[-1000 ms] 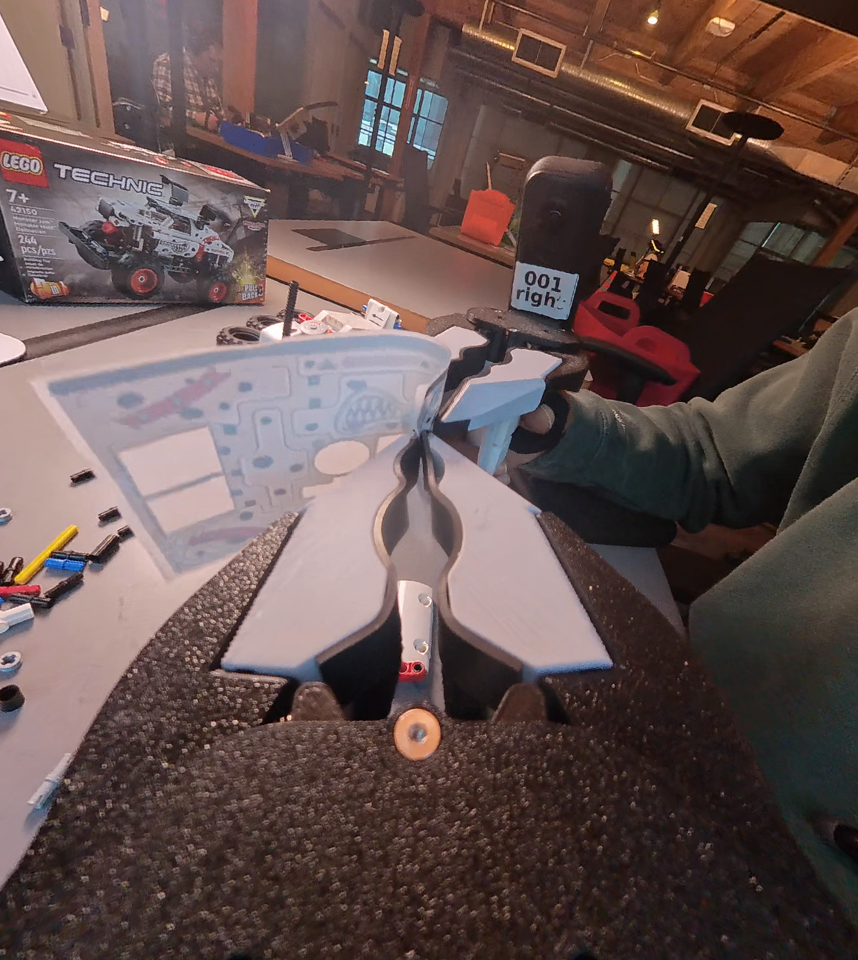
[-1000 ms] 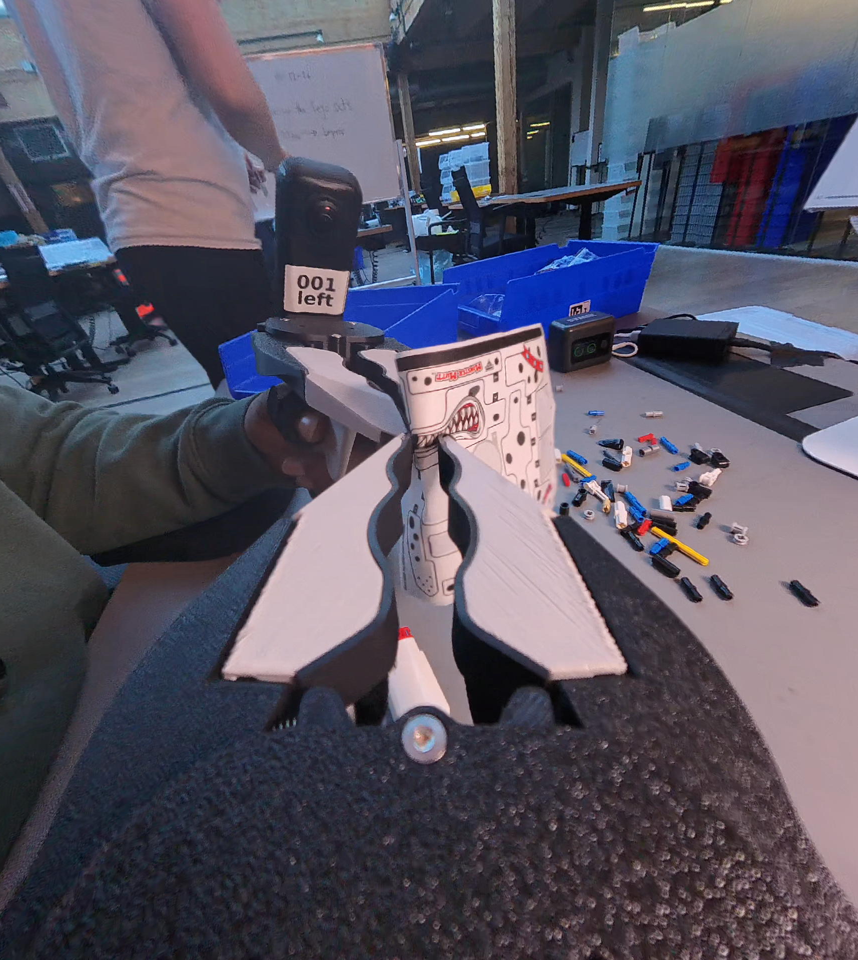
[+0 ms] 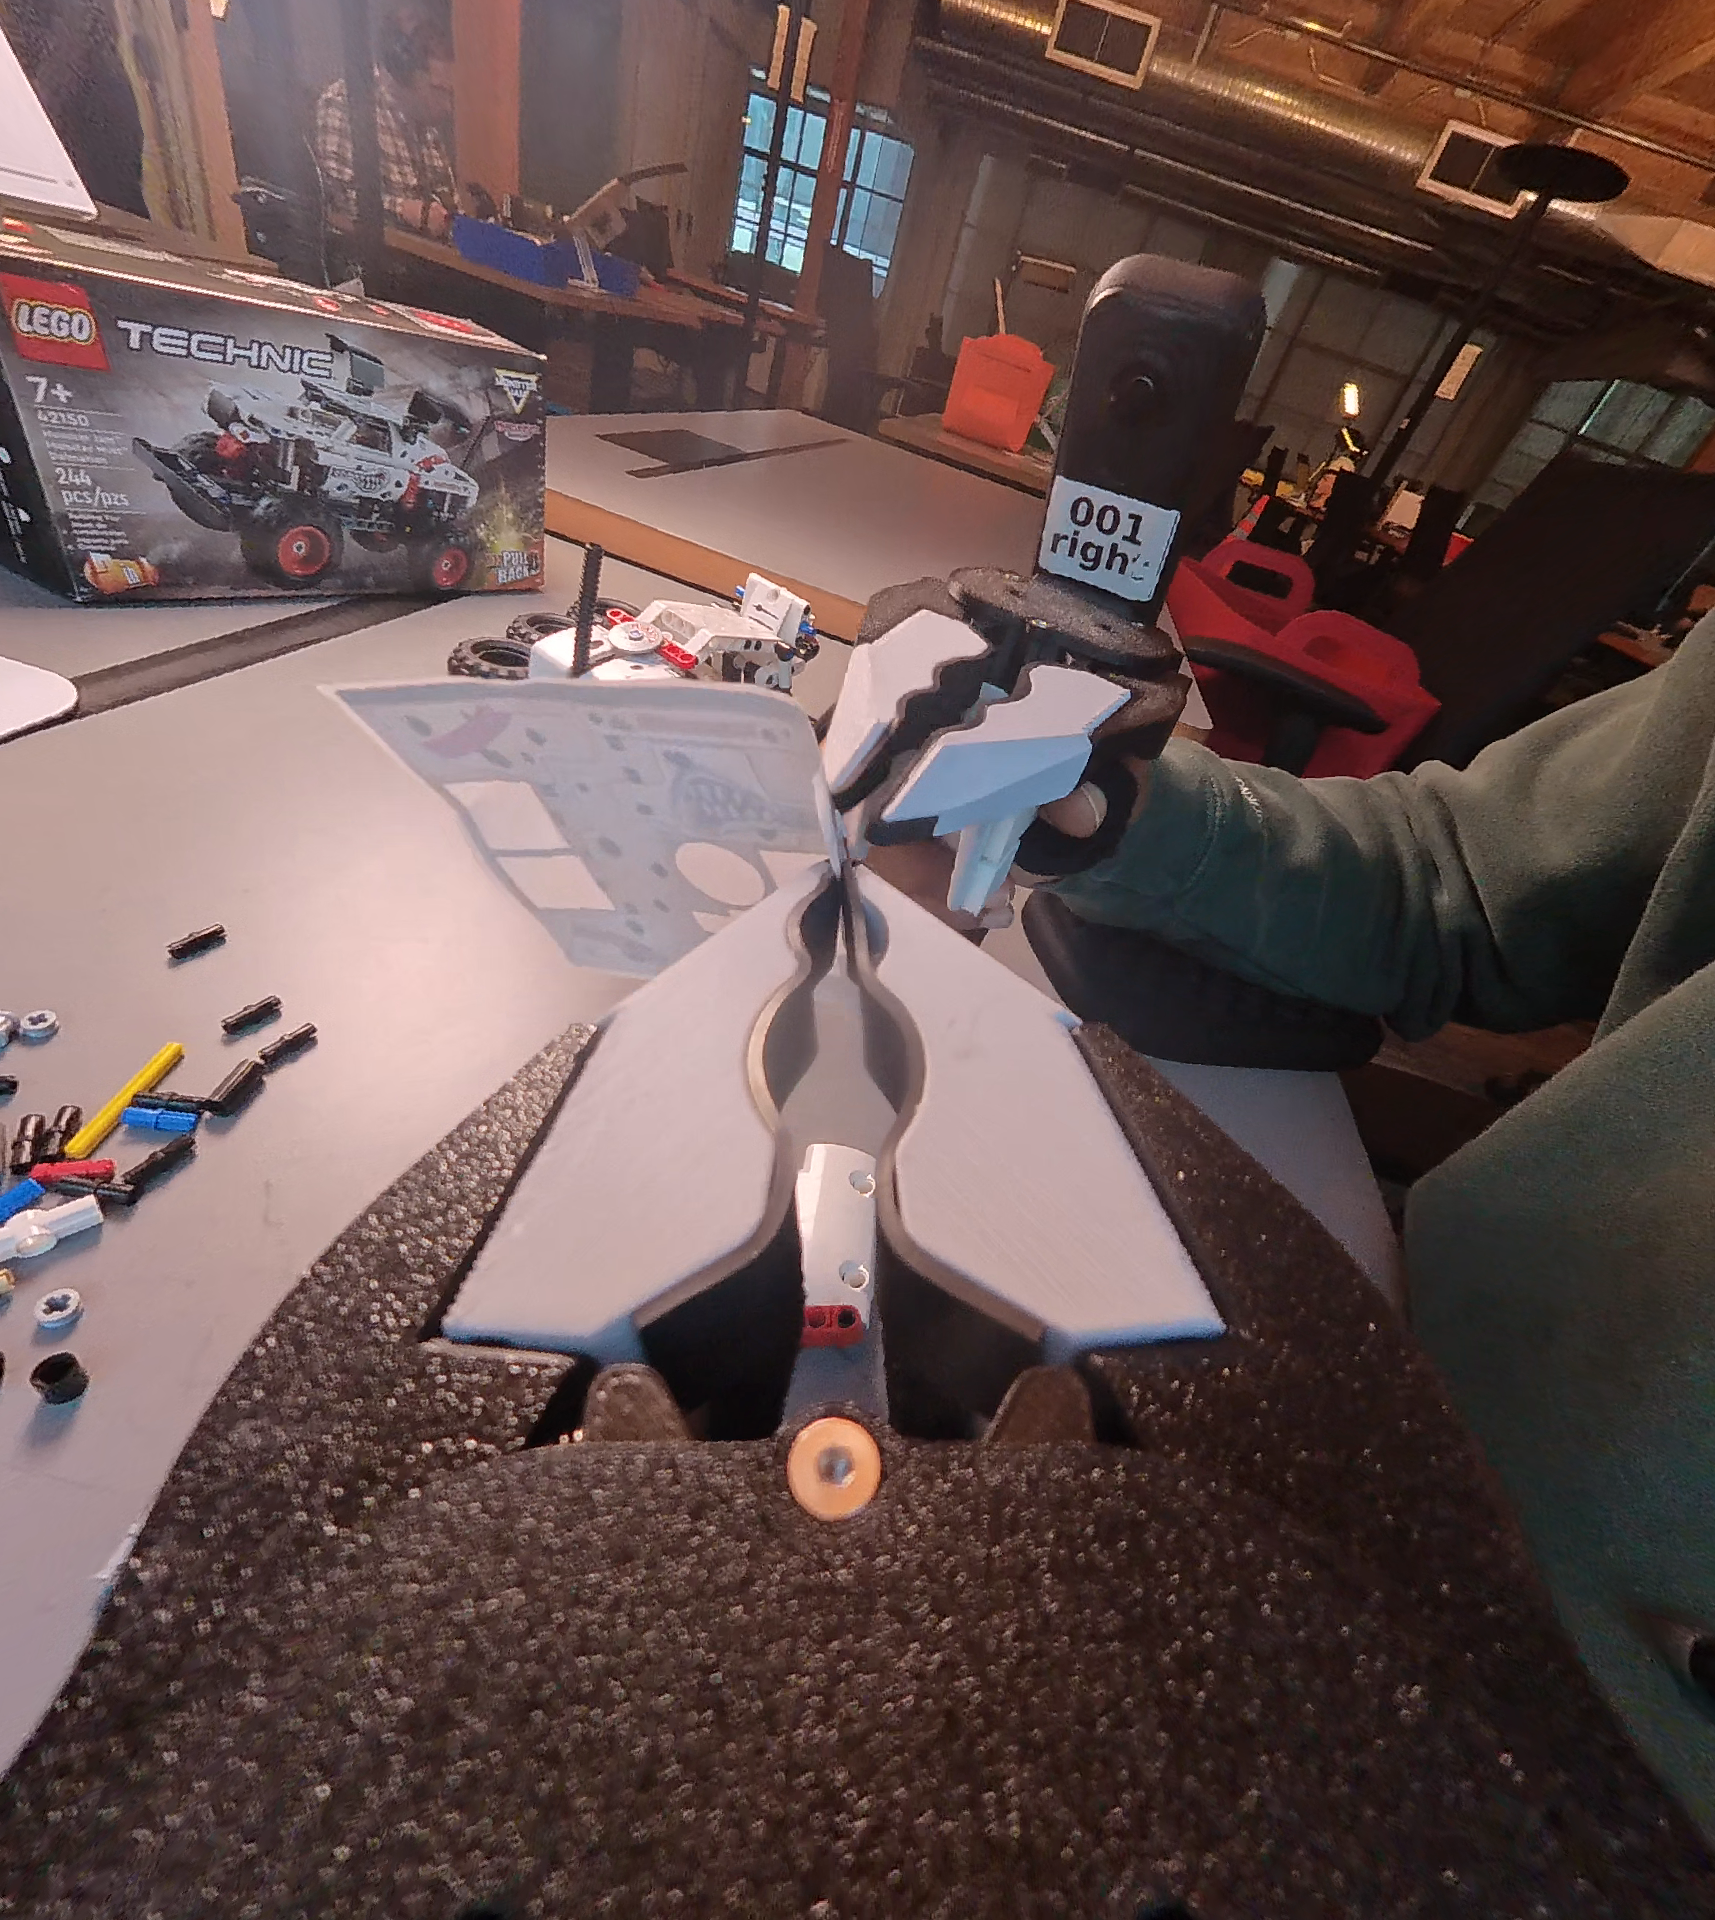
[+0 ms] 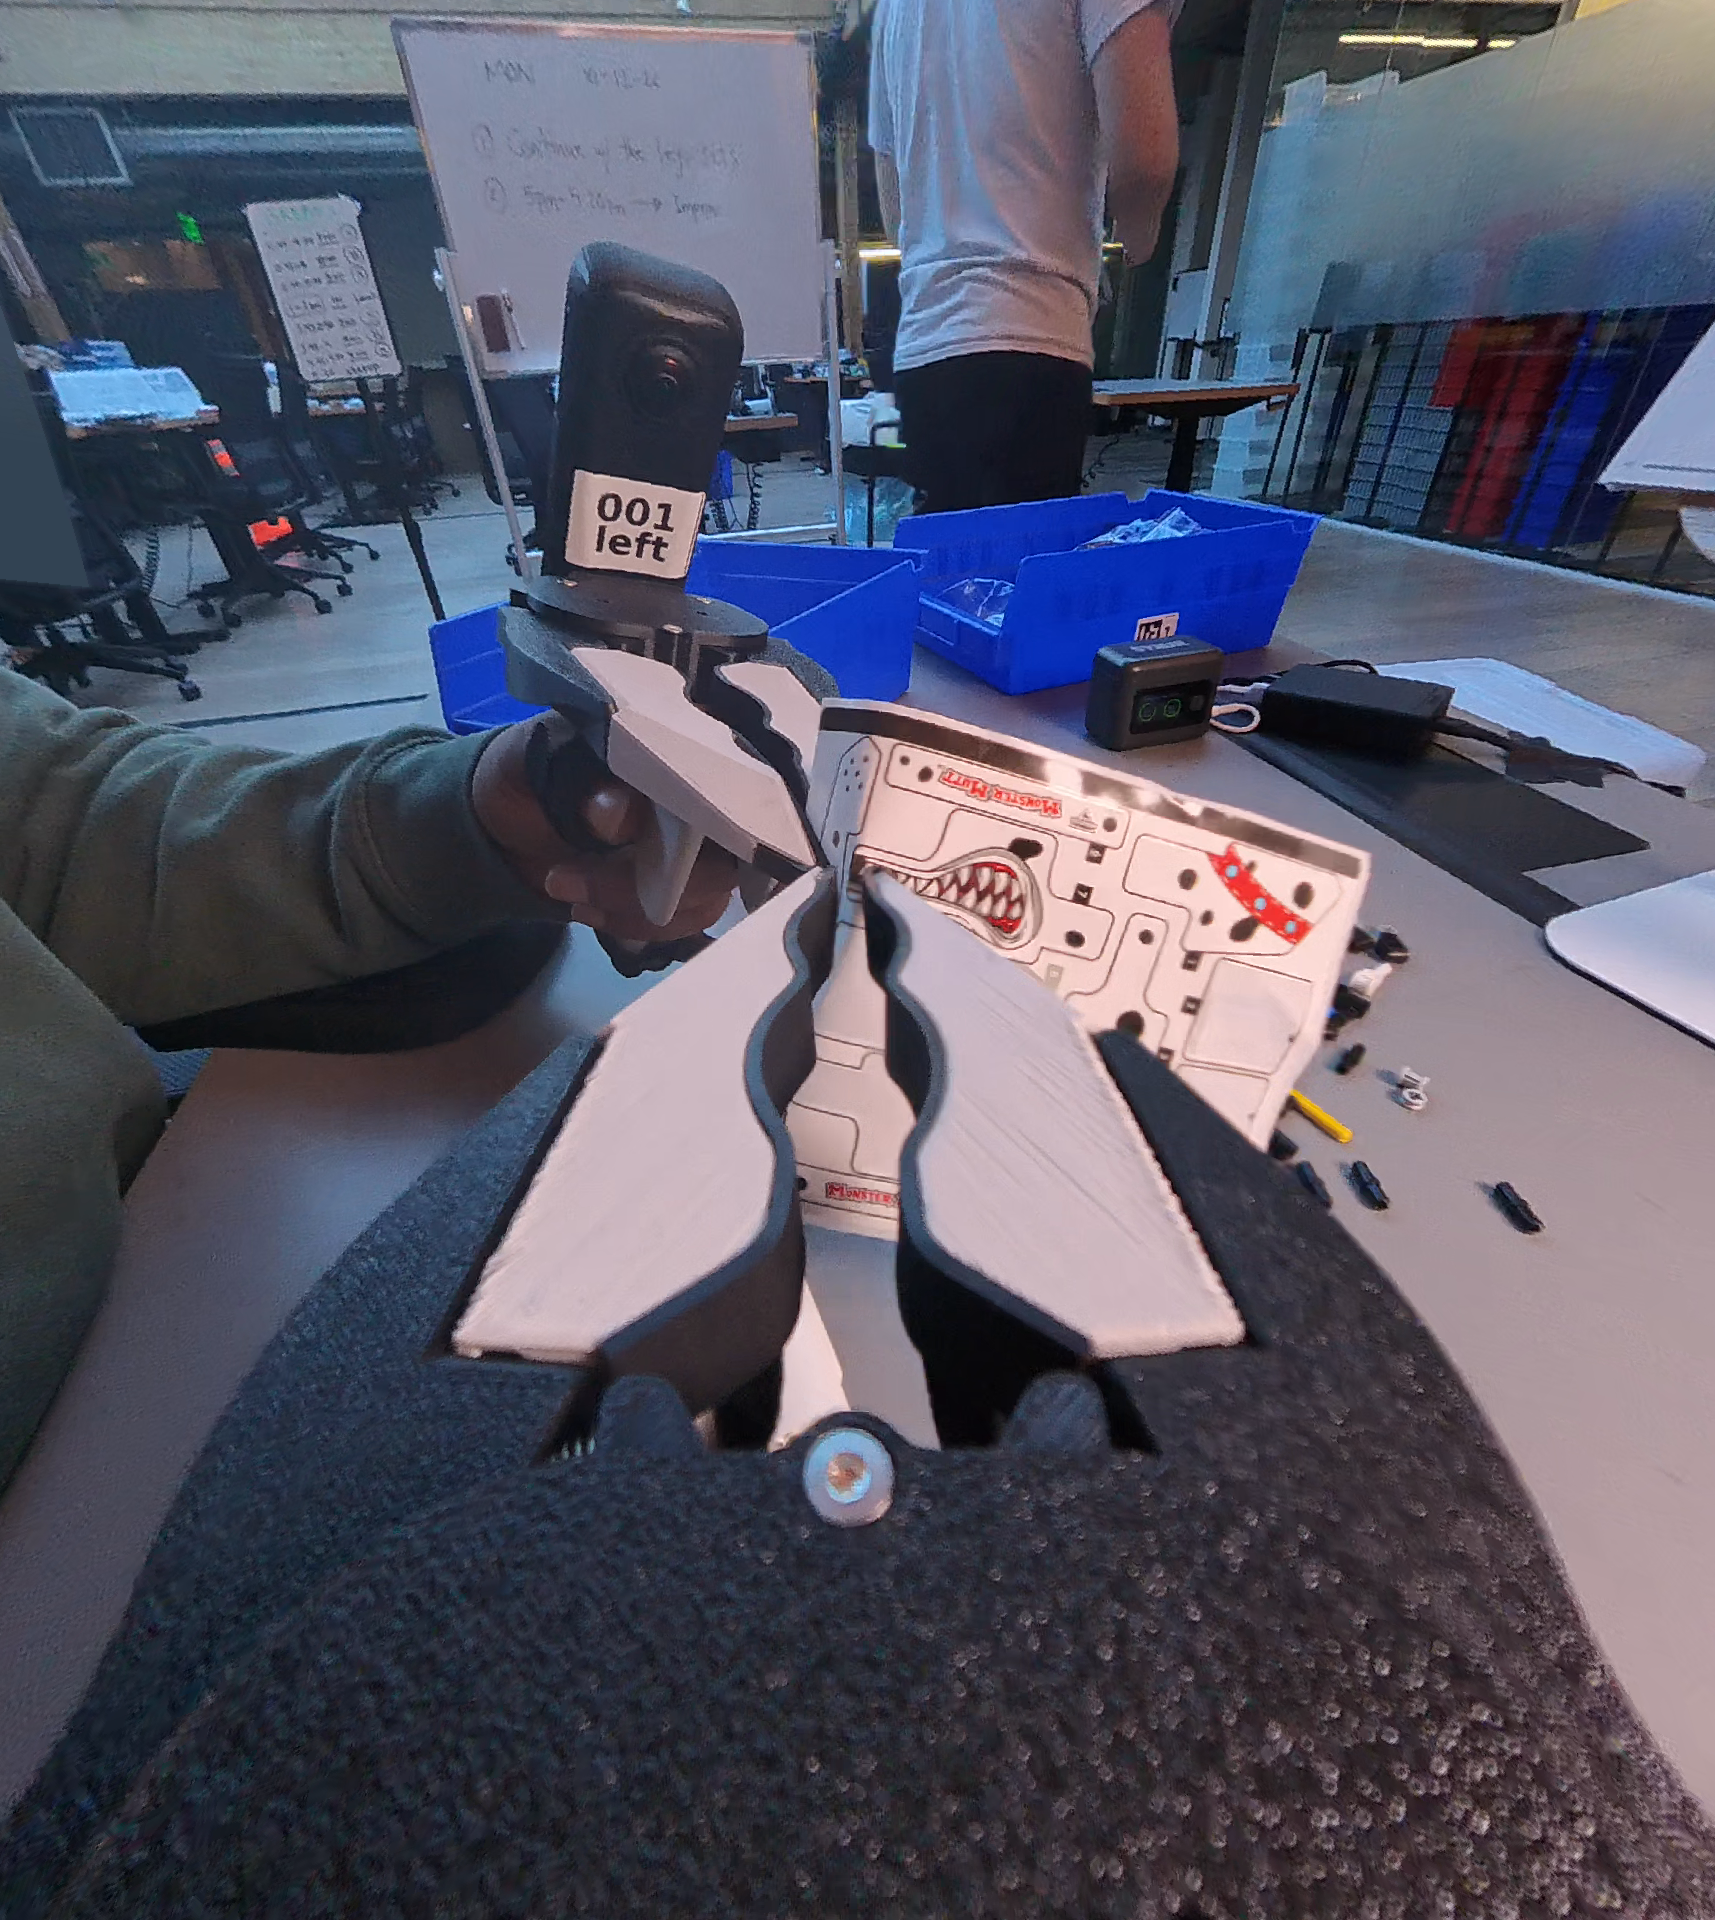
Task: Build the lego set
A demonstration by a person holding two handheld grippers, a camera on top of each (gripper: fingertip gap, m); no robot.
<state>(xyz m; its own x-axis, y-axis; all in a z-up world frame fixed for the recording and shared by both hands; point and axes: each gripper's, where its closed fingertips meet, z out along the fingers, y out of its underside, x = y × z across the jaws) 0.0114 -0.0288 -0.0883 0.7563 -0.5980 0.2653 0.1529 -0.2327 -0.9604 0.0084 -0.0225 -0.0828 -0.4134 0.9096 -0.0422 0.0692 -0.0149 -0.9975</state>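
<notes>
The left gripper (image 3: 845, 883), at the frame's centre in its own view, was clamped on the right-hand edge of the sticker sheet (image 3: 614, 821), holding it clear of the tabletop (image 3: 209, 790). The right gripper (image 4: 848, 883), tip to tip with it, stood narrowly parted, and I saw a sliver of gap between its fingers. A second earlier the sheet had curled tightly in front of that gripper. Here it fanned out flat toward the right of the right wrist view, printed face showing. I judged the sheet was now presented for peeling a decal. The part-built truck (image 3: 687, 644) waited at upper centre, below the set's box (image 3: 240, 457), and loose pins (image 3: 53, 1153) lay at the left edge.
</notes>
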